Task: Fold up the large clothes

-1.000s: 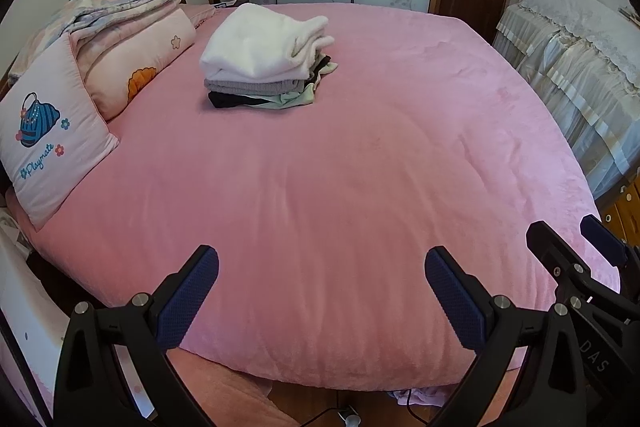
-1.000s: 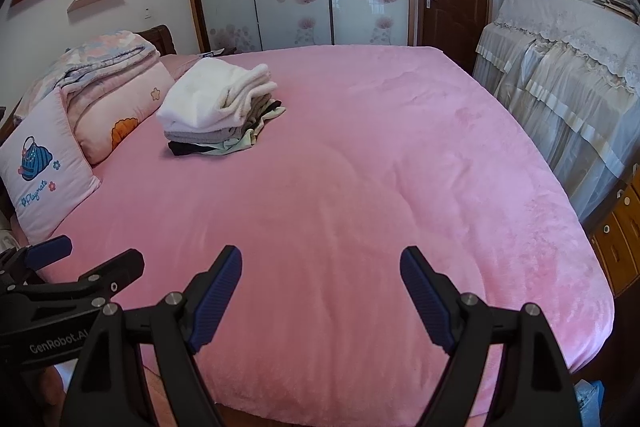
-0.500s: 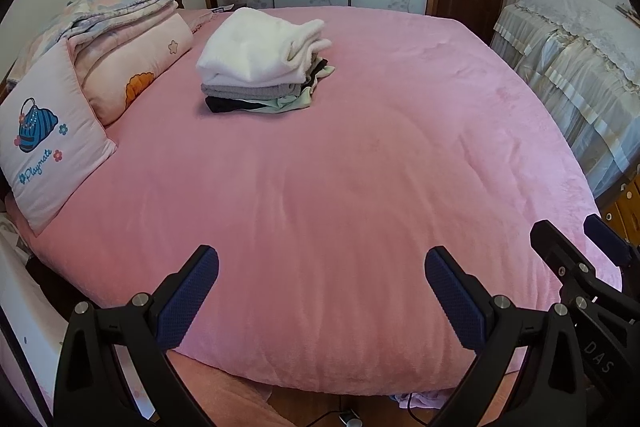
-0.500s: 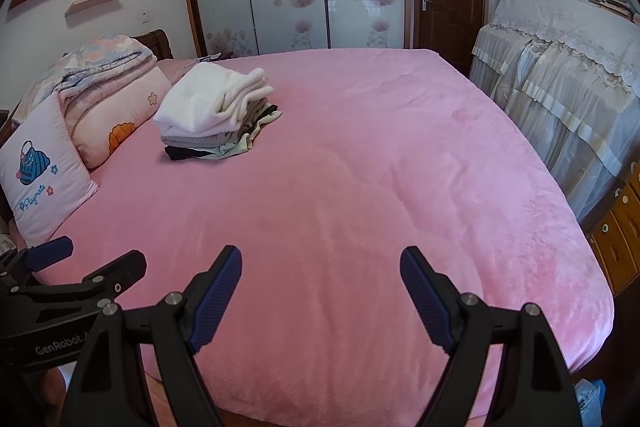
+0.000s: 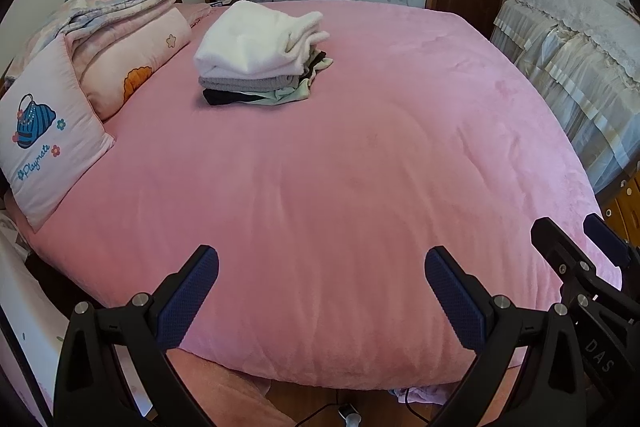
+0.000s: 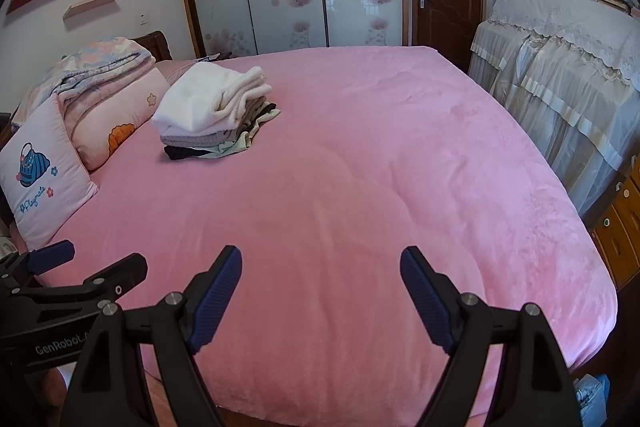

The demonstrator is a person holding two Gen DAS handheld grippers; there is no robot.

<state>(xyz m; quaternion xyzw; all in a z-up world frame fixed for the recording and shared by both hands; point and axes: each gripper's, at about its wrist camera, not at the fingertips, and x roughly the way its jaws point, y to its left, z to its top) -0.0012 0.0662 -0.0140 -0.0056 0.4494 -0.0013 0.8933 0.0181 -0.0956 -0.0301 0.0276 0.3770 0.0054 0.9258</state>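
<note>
Two grippers are hovering side by side over the near edge of the pink bed (image 5: 340, 187), the left gripper (image 5: 322, 291) and the right gripper (image 6: 320, 287) both with jaws spread wide and nothing between them. The stack of folded clothes (image 5: 260, 55), a white garment on top, is lying well beyond them, near the pillows (image 5: 48, 143) at the bed's far left.

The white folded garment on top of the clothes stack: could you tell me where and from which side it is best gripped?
Grip the white folded garment at its rounded fold edge facing the cameras, coming from the near side. That edge is thick and closed, while the far-right side shows loose layered ends that would likely splay. Both grippers are open and well short of it.
</note>
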